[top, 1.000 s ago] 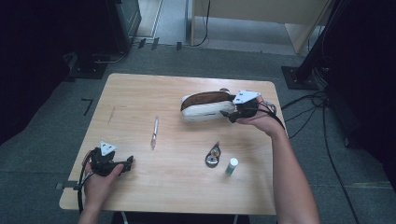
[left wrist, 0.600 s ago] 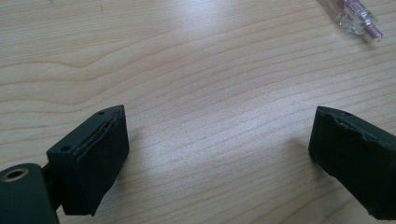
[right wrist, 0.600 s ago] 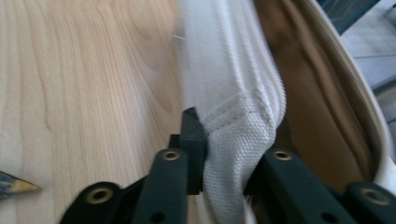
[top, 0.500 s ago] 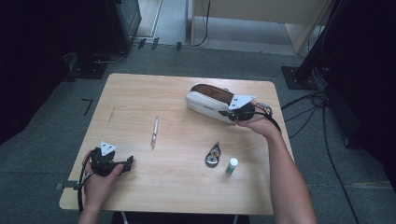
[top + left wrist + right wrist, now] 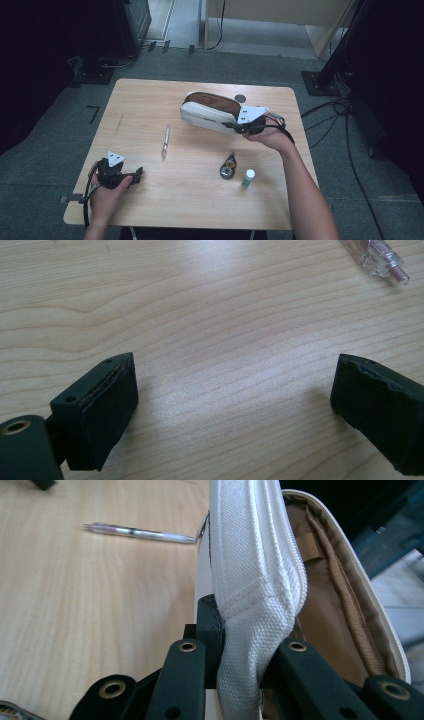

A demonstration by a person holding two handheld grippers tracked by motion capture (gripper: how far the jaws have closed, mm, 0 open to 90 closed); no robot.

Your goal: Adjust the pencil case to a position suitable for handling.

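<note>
1. I have the right tool [image 5: 239,127] clamped on the near wall of the white pencil case [image 5: 207,114], at its end towards the right of the tabletop [image 5: 150,95]; the right tool view shows the fabric [image 5: 252,570] pinched between the jaws, which have just closed on it.
2. The case sits open at the far middle of the tabletop, brown lining up.
3. My left tool [image 5: 135,175] rests near the front left corner, jaws wide apart and empty.
4. Next, I judge, calls for holding the mouth open while the left fetches the pen [image 5: 165,141].
5. Against a second ago, the case has slid slightly leftwards and its gripped end looks lifted.
</note>
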